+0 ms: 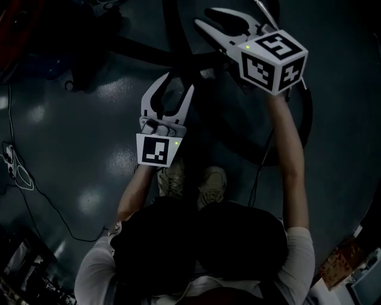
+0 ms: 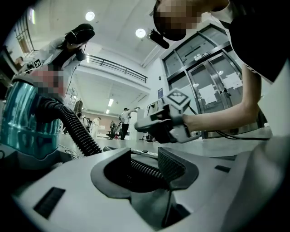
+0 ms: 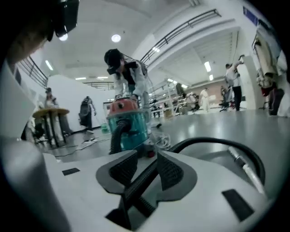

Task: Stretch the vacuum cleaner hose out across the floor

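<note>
The black ribbed vacuum hose (image 1: pixel 178 53) runs across the dark floor in the head view. My left gripper (image 1: pixel 176 83) straddles it, and in the left gripper view the hose (image 2: pixel 77 129) rises from the teal vacuum cleaner (image 2: pixel 27 122) and passes between the pads, where the left gripper (image 2: pixel 145 163) is shut on it. My right gripper (image 1: pixel 205 18) is further ahead and to the right. In the right gripper view the hose (image 3: pixel 136 186) runs diagonally through the narrow gap of the right gripper (image 3: pixel 145 165), pressed by the pads. The vacuum cleaner (image 3: pixel 129 124) stands beyond.
A thin cable (image 1: pixel 18 173) and a white power strip (image 1: pixel 9 156) lie at the left. The hose's smooth end curves to a metal wand (image 3: pixel 244 170) on the floor. My shoes (image 1: pixel 190 181) are just behind the left gripper. A round table (image 3: pixel 52 113) and other people stand further off.
</note>
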The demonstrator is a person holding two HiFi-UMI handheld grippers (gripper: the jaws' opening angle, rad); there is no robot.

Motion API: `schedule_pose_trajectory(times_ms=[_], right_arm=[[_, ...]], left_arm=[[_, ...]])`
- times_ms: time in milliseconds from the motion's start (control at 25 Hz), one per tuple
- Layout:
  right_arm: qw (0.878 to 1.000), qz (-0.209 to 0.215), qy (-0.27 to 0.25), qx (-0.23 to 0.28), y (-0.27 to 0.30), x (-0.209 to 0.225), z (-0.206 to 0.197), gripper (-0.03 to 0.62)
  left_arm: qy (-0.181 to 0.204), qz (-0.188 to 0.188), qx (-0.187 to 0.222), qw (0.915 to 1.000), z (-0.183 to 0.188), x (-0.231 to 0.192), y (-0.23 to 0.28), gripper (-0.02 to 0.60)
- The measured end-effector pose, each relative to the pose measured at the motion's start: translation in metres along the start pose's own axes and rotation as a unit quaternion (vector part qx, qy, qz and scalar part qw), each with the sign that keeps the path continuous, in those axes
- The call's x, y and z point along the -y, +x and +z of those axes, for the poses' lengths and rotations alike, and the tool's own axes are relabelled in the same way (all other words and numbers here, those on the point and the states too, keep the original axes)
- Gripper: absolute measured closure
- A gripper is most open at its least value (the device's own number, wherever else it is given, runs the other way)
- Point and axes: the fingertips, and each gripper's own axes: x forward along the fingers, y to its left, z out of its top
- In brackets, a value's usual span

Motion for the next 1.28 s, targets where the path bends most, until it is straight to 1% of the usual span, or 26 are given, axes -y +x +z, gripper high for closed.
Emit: schedule_pose_trajectory(times_ms=[40, 80, 120, 160, 200, 280, 360, 440, 520, 680, 760, 840, 920, 1000, 1080, 1160, 1280], right_arm=[[0.999, 0.047, 0.009, -0.021, -0.011, -0.018, -0.017, 0.451], [0.995, 0.092, 0.016, -0.046, -0.025, -0.037, -0.04, 0.451], [0.989, 0.128, 0.022, -0.076, -0.041, -0.055, -0.066, 0.451], [0.982, 0.151, 0.025, -0.11, -0.059, -0.071, -0.093, 0.451], [0.976, 0.16, 0.024, -0.147, -0.077, -0.082, -0.121, 0.451], [0.964, 0.146, 0.008, -0.221, -0.111, -0.093, -0.169, 0.451], [0.954, 0.124, -0.011, -0.274, -0.138, -0.093, -0.2, 0.45], [0.945, 0.112, -0.016, -0.308, -0.157, -0.089, -0.218, 0.45], [0.933, 0.109, -0.022, -0.342, -0.173, -0.086, -0.232, 0.45], [0.902, 0.128, -0.022, -0.411, -0.204, -0.094, -0.256, 0.45], [0.892, 0.129, -0.025, -0.432, -0.211, -0.098, -0.269, 0.45], [0.888, 0.123, -0.027, -0.441, -0.209, -0.099, -0.284, 0.45], [0.884, 0.119, -0.047, -0.45, -0.198, -0.099, -0.301, 0.448], [0.882, 0.125, -0.066, -0.45, -0.186, -0.103, -0.311, 0.431], [0.882, 0.142, -0.053, -0.445, -0.183, -0.109, -0.307, 0.421], [0.882, 0.156, -0.019, -0.445, -0.191, -0.112, -0.296, 0.421], [0.875, 0.162, 0.005, -0.457, -0.209, -0.112, -0.289, 0.421]], left_arm=[[-0.001, 0.004, 0.0, 1.0, -0.001, -0.005, 0.0, 0.396], [-0.004, 0.009, 0.001, 0.9999, -0.001, -0.01, -0.001, 0.395], [-0.006, 0.015, 0.001, 0.9999, -0.001, -0.015, -0.002, 0.396], [-0.008, 0.021, 0.001, 0.9997, -0.001, -0.02, -0.004, 0.396], [-0.008, 0.027, 0.002, 0.9996, 0.0, -0.024, -0.005, 0.396], [-0.006, 0.034, 0.003, 0.9994, 0.0, -0.031, -0.007, 0.396], [-0.002, 0.037, 0.005, 0.9993, 0.0, -0.033, -0.007, 0.396], [-0.001, 0.034, 0.009, 0.9994, 0.001, -0.031, -0.006, 0.396], [0.002, 0.028, 0.012, 0.9995, 0.003, -0.027, -0.005, 0.396], [0.01, 0.018, 0.008, 0.9998, 0.002, -0.02, -0.008, 0.396], [0.009, 0.018, 0.005, 0.9998, 0.0, -0.02, -0.008, 0.396], [0.006, 0.018, 0.004, 0.9998, -0.002, -0.021, -0.009, 0.396], [0.003, 0.019, 0.004, 0.9998, -0.002, -0.021, -0.008, 0.396], [0.004, 0.019, 0.002, 0.9998, -0.003, -0.021, -0.008, 0.396], [0.01, 0.02, -0.001, 0.9997, -0.003, -0.021, -0.008, 0.396], [0.012, 0.022, -0.004, 0.9997, -0.004, -0.022, -0.008, 0.396], [0.012, 0.026, -0.006, 0.9996, -0.003, -0.027, -0.008, 0.396]])
